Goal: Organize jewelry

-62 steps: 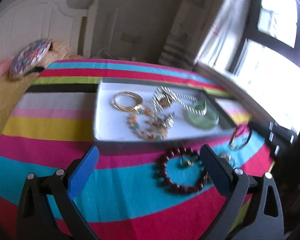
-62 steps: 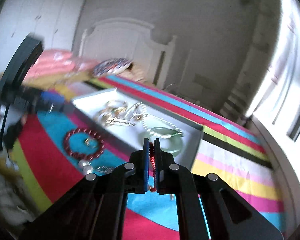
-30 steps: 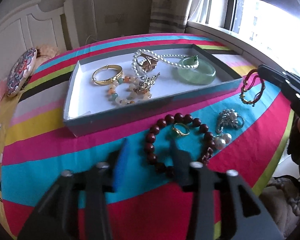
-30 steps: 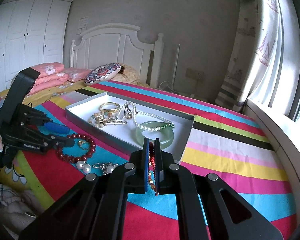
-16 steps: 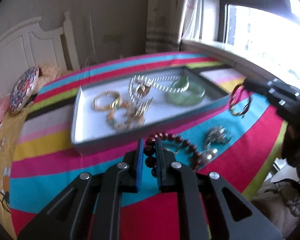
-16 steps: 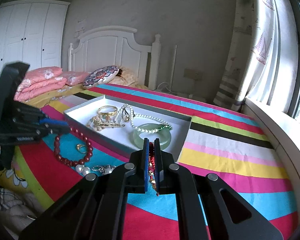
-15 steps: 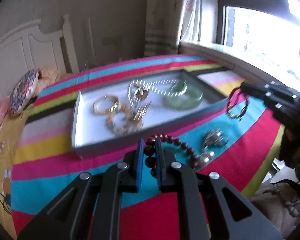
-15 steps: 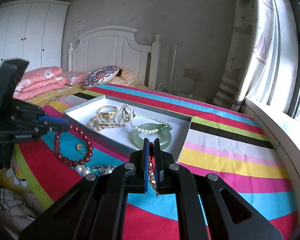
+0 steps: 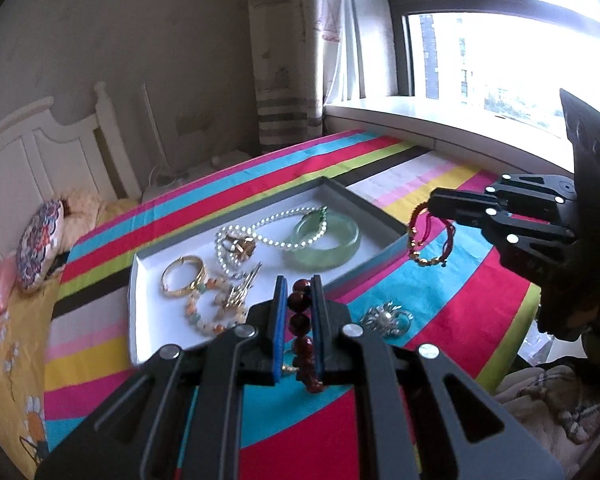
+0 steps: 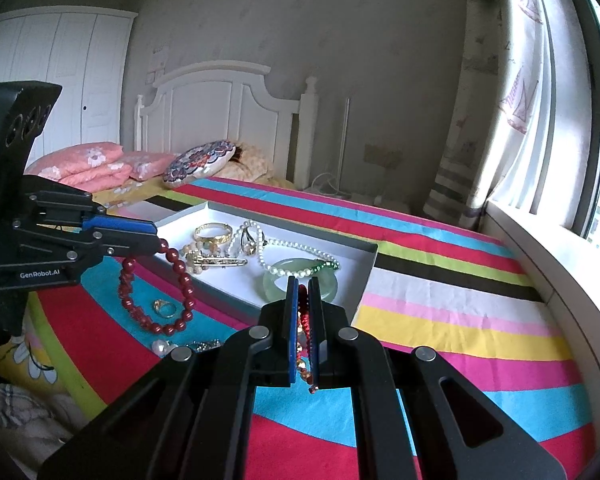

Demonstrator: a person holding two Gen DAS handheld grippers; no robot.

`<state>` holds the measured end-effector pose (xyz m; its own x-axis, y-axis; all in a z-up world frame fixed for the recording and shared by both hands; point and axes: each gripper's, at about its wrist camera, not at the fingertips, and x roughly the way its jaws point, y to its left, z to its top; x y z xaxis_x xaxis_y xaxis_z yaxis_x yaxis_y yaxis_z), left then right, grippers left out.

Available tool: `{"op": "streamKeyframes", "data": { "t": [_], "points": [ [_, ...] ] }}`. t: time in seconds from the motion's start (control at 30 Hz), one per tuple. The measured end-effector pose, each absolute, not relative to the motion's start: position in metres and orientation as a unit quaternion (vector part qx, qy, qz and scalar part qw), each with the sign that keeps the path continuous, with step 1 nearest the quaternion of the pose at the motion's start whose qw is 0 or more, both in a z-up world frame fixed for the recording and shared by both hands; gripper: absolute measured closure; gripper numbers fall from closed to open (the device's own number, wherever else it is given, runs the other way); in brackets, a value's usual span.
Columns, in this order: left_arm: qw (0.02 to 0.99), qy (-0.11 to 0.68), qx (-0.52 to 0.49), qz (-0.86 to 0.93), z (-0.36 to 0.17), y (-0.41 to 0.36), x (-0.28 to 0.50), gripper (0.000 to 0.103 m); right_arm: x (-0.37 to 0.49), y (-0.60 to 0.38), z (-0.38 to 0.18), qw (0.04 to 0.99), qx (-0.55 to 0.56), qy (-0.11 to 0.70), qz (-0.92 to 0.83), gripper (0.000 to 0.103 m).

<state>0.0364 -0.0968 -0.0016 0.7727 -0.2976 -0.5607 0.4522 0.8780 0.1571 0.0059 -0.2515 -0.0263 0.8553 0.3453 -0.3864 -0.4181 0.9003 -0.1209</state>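
Clamped on both sides: left gripper (image 9: 299, 304) pinching the dark red bead bracelet (image 10: 156, 288), right gripper (image 10: 303, 308) pinching the red-and-gold cord bracelet (image 9: 430, 236), both raised off the striped cloth (image 10: 440, 320) beside the white tray (image 9: 148, 276), presumably for dropping in.

Dark red round-bead bracelet (image 10: 156, 288), pale green jade bangle (image 9: 326, 242), white shallow cardboard tray (image 9: 148, 320), all over a rainbow-striped bedspread (image 10: 440, 300).

Dark red bead bracelet (image 10: 156, 292) dangles lifted beside the white tray (image 9: 140, 320); red-and-gold cord bracelet (image 9: 430, 238) hangs nearby.
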Motion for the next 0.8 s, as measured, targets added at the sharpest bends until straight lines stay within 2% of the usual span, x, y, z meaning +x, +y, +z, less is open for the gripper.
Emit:
{"op": "streamKeyframes", "data": {
  "t": [0.8],
  "points": [
    [0.939,0.237,0.154,-0.195,0.038,-0.098,0.054,0.092,0.029,-0.219,0.012,0.955,-0.124,0.145,0.229,0.098]
  ]
}}
